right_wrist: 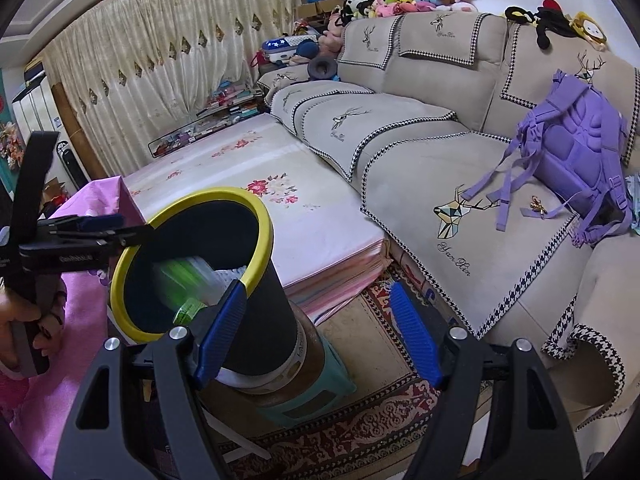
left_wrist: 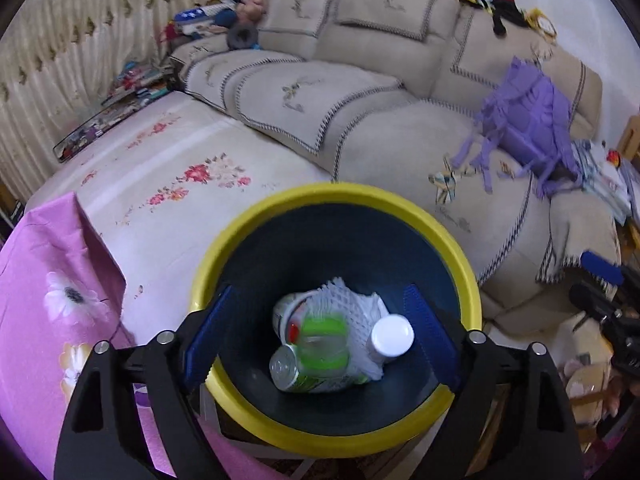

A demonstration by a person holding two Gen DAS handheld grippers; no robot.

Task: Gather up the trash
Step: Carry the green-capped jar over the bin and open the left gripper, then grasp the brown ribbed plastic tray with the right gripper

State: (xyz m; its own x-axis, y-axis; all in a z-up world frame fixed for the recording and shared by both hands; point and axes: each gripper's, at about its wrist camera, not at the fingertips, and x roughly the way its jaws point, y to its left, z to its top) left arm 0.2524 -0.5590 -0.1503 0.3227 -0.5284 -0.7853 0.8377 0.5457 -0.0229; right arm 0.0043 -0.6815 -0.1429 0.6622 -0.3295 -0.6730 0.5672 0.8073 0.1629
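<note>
the left gripper (left_wrist: 320, 336) is held over the yellow-rimmed bin (left_wrist: 448, 232), its jaws spread wide and gripping nothing. a green-labelled bottle (left_wrist: 320, 354), blurred, is seen between and below the pads, inside the bin, on a white foam net (left_wrist: 360, 300) beside a white-capped container (left_wrist: 392, 336). the right gripper (right_wrist: 316, 332) is also spread wide and empty, just beside the bin's outer wall, above a patterned rug (right_wrist: 360, 432).

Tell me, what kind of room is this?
Most likely a home living room: a beige sofa with a purple backpack on it, plush toys piled behind, and a curtain across the far wall.
</note>
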